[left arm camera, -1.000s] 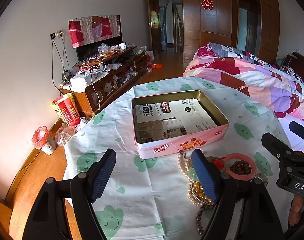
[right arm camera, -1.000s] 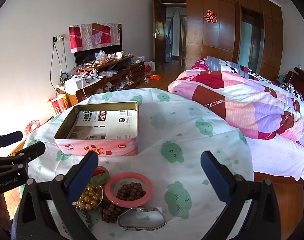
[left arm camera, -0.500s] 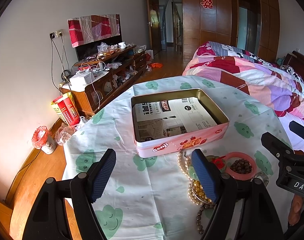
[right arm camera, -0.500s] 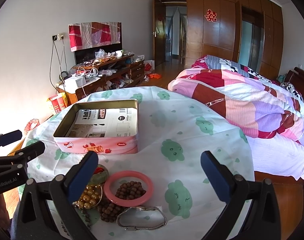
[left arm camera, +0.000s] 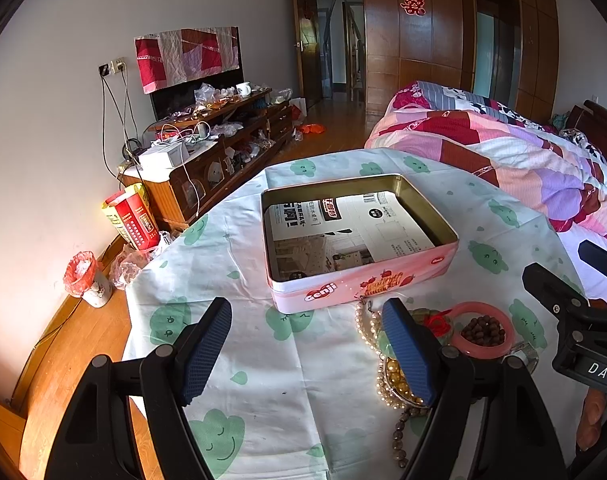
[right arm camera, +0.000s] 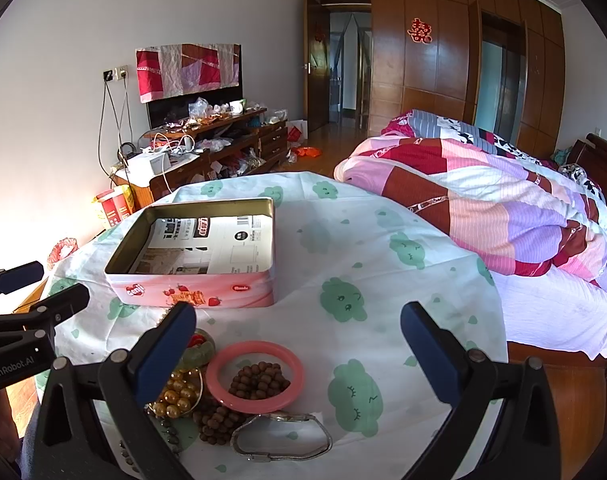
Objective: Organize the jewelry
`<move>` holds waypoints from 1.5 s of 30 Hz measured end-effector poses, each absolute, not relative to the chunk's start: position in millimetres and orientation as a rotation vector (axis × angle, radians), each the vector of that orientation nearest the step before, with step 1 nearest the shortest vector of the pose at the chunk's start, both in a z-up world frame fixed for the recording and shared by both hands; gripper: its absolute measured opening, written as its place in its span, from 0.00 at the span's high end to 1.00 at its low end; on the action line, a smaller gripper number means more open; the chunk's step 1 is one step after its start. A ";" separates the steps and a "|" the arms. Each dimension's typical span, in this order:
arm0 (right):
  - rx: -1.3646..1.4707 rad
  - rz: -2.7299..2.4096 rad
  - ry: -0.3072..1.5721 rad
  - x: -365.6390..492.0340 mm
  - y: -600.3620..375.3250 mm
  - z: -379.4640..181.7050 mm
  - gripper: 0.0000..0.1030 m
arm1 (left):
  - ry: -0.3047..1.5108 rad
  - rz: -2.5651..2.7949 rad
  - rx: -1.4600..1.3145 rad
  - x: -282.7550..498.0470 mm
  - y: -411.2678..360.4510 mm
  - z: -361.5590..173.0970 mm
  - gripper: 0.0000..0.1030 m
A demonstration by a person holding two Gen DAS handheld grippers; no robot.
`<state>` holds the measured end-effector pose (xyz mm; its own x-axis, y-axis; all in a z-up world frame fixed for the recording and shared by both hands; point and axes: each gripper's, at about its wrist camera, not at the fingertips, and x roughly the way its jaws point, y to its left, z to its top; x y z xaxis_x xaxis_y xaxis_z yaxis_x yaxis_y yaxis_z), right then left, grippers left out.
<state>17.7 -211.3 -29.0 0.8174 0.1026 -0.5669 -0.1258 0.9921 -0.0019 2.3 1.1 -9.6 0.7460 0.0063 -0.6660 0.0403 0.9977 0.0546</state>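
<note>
Left wrist: left gripper spread wide, empty; jewelry pile near right, tin just beyond. Right wrist: right gripper spread, empty, over pink bangle. Pre-grasp step, I'd say; next: descend, pinch one piece.

The tin is sitting on the table, with printed paper lying inside it. Nearer the cameras, just before the tin, the jewelry is lying in a cluster: a bangle ringing some beads, a pearl string to its left, a watch nearest. The bed is standing right of the table, a cabinet behind left.
</note>
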 end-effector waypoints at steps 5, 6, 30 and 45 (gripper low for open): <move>-0.040 0.119 0.605 16.4 -212.4 -32.4 0.00 | 0.740 -0.011 0.066 4.8 1.9 -15.3 0.24; -0.040 0.119 0.608 15.7 -213.2 -34.7 0.00 | 0.745 -0.006 0.064 5.8 2.6 -17.4 0.24; -0.006 0.084 0.706 30.3 -244.6 -77.1 0.00 | 0.859 -0.207 0.055 16.3 -47.2 -61.5 0.24; -0.020 0.094 0.730 34.7 -238.3 -81.6 0.00 | 0.776 -0.308 0.016 5.6 -43.6 -40.4 0.87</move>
<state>34.7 -238.3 -81.6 0.7414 0.0785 -0.6665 -0.0928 0.9956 0.0141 5.6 -43.6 -40.4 0.6714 -0.2671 -0.6913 0.2790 0.9553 -0.0981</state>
